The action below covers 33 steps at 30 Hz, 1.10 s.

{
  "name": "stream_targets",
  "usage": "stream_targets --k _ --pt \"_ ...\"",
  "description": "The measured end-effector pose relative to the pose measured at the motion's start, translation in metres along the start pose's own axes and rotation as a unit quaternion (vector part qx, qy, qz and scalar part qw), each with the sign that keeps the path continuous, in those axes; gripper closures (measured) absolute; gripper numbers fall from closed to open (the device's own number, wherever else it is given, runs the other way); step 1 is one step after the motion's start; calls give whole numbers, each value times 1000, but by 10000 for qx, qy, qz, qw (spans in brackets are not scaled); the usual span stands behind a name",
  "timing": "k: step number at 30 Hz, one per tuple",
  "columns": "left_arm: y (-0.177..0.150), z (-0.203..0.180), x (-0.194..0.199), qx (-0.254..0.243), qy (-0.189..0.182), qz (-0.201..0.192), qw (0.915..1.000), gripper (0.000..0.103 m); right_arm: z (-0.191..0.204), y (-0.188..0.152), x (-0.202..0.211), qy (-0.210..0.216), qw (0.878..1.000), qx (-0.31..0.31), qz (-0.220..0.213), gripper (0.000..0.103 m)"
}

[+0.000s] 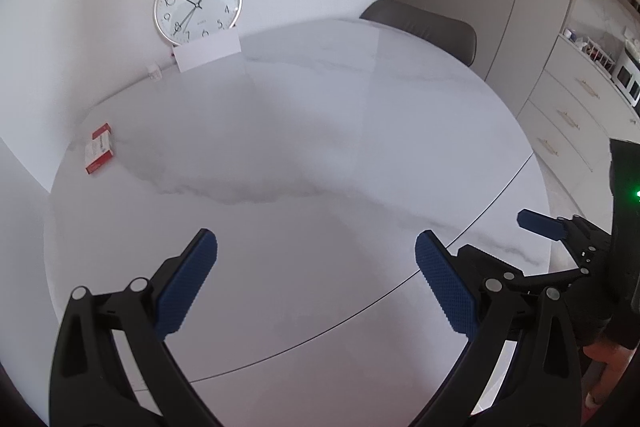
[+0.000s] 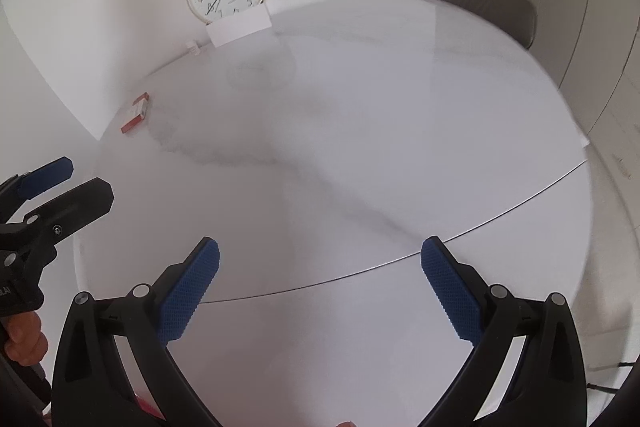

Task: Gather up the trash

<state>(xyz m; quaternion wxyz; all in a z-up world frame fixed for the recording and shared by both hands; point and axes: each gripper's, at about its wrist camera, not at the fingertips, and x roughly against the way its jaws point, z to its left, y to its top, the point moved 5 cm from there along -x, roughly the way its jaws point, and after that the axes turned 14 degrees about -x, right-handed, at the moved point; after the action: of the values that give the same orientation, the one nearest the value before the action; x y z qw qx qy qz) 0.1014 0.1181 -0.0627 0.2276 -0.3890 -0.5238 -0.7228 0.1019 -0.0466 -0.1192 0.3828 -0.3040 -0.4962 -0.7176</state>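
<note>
I'm holding my left gripper wide open, nothing between the blue pads. My right gripper is the same: spread apart, empty. Both are hovering over the near part of the table, side by side, pointing toward the far wall. In the left wrist view the right gripper is showing at the right edge; in the right wrist view the left one is sitting at the left edge, so they're near each other, not touching.

Step, as I'm judging it: I'm just starting out, scanning for trash, nothing picked yet. Only candidate I'm seeing is the box, red and white, lying flat at the far left of the table, close to the edge by the wall. It's well apart from both grippers. No bin showing in either view, so I can't tell where the drop goes.

Next move, I reckon: I'm reaching the left gripper forward and left, lining the pads across the box's short sides, then closing. It's lying low, so the fingers will need to come down nearly to the tabletop.

Further out: clock is leaning on the far wall with a white card in front, chair at the far right. I'm treating those as not trash.
</note>
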Motion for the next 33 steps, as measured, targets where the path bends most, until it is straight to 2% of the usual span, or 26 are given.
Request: stream_targets --k 7,16,21,26,33 --pt "12 -23 47 145 253 -275 9992 8 -9 16 53 -55 9987 189 -462 3" --pt "17 -54 88 457 574 -443 9963 8 -29 34 105 172 9951 322 -914 3" --pt "17 -64 96 513 658 -431 9956 8 -39 34 110 135 9954 339 -891 3" --pt "12 -67 90 528 664 -224 9961 8 -41 29 96 68 9974 278 -664 3" --pt "6 -52 79 622 808 -43 9948 8 -35 22 80 2 9985 310 -441 3"
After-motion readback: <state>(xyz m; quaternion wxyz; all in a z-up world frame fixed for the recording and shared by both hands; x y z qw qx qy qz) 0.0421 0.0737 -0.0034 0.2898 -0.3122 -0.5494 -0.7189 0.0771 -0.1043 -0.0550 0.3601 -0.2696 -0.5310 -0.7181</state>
